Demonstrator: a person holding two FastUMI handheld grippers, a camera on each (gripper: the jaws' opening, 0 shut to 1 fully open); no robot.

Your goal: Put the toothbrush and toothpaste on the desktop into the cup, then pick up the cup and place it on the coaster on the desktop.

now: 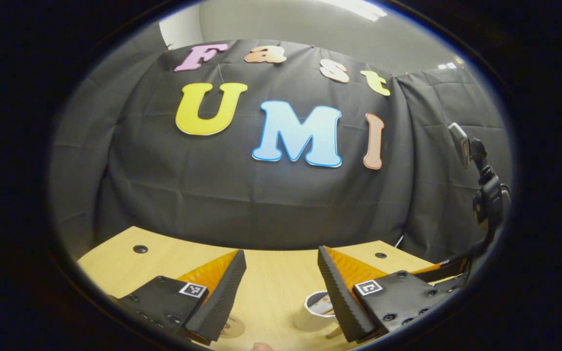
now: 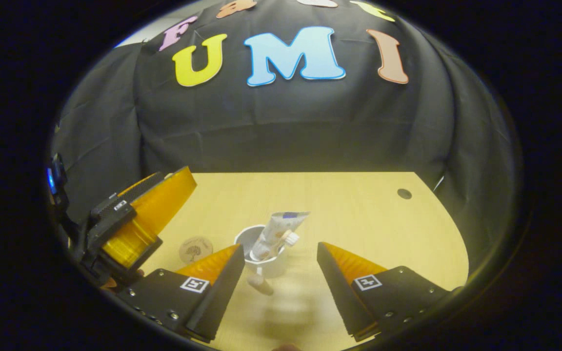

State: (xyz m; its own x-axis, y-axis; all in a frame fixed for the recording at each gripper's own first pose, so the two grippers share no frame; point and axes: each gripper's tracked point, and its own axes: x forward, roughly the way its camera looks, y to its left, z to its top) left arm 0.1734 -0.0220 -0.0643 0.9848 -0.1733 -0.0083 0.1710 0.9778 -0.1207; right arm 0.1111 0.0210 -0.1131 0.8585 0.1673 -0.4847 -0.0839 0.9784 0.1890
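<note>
- Standing upright on the wooden tabletop (image 2: 359, 214), the white cup (image 2: 267, 263) sits just ahead of the right hand-held gripper (image 2: 281, 273), slightly toward its left finger.
- The toothpaste (image 2: 281, 229) leans inside the cup, its flat crimped end sticking up above the rim and tilting to the right in the right gripper view.
- The toothbrush (image 2: 288, 238) also rests in the cup beside the tube; only a pale bit of it shows at the rim, and the rest is too blurred to make out.
- The round coaster (image 2: 195, 249) lies flat on the tabletop to the left of the cup, near it but apart.
- The right hand-held gripper hovers above the tabletop with its fingers spread wide, holding nothing.
- The left hand-held gripper (image 1: 281, 287) is likewise spread wide and empty; in the left gripper view the cup (image 1: 316, 312) sits low, partly behind the right-side finger, and the coaster (image 1: 234, 326) peeks out beside the left-side finger.
- In the right gripper view the left hand-held gripper (image 2: 130, 229) appears at the left edge, raised above the tabletop beside the coaster.
</note>
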